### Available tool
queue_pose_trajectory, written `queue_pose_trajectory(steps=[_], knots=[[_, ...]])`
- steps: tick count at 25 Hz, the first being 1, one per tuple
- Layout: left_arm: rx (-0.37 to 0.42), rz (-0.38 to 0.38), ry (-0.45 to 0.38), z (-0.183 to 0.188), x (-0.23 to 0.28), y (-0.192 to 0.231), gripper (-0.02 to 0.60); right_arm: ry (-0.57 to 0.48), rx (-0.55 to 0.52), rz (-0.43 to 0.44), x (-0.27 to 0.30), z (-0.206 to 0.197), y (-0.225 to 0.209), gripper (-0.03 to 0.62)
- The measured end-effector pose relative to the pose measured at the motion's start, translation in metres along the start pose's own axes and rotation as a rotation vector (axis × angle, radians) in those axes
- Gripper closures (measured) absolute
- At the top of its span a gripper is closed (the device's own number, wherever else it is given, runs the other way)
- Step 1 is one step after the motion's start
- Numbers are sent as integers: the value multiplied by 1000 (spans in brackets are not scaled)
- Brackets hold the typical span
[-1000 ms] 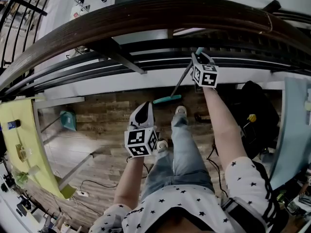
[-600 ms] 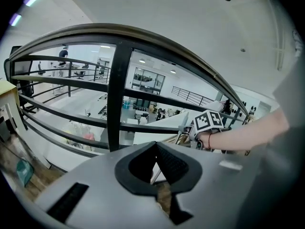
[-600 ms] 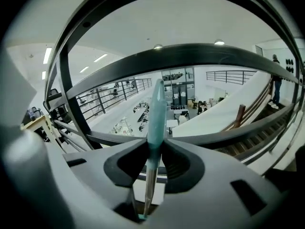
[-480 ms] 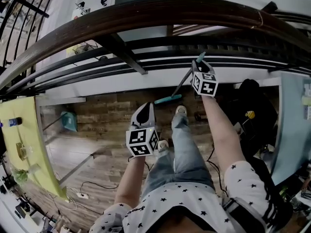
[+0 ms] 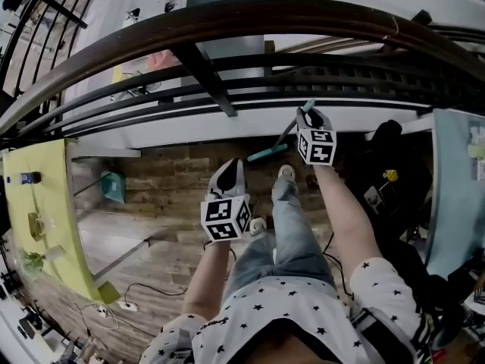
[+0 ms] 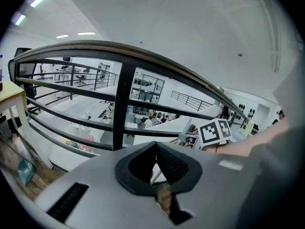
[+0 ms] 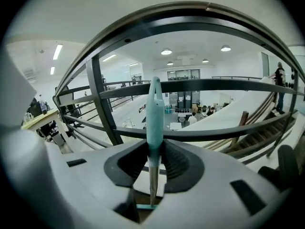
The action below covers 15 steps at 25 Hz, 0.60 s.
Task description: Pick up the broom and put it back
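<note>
My right gripper (image 5: 308, 114) is shut on the broom's handle just below its teal grip (image 5: 309, 104). The broom (image 5: 282, 136) hangs slanted down to the left, and its teal head (image 5: 267, 153) is over the wooden floor next to the railing's base. In the right gripper view the teal grip (image 7: 154, 113) stands upright between the pads of the right gripper (image 7: 155, 149). My left gripper (image 5: 229, 170) is lower and to the left, above the person's knee. It is shut on nothing, and its pads meet at the tip in the left gripper view (image 6: 156, 146).
A dark metal railing with a wooden handrail (image 5: 227, 17) curves across just ahead. A teal dustpan (image 5: 114, 186) leans on the floor at left beside a yellow table (image 5: 42, 203). A black bag (image 5: 390, 169) sits at right. The person's legs and shoes (image 5: 284, 174) are below.
The person has stepped towards the railing, which now sits lower and nearer in view. Both grippers have risen a little, and the right one has carried the broom along.
</note>
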<state>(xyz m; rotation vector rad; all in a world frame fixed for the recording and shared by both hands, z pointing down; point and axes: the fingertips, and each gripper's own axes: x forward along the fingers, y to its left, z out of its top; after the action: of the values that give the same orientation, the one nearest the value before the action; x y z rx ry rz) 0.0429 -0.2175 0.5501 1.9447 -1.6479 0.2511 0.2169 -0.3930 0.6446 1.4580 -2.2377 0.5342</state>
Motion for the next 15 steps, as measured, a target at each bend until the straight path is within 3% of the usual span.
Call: queue_pose_trajectory(steps=[15], knots=[[29,-10,-35,-3,-77,-9,569,-10,-121,47,-83,5,65,508]])
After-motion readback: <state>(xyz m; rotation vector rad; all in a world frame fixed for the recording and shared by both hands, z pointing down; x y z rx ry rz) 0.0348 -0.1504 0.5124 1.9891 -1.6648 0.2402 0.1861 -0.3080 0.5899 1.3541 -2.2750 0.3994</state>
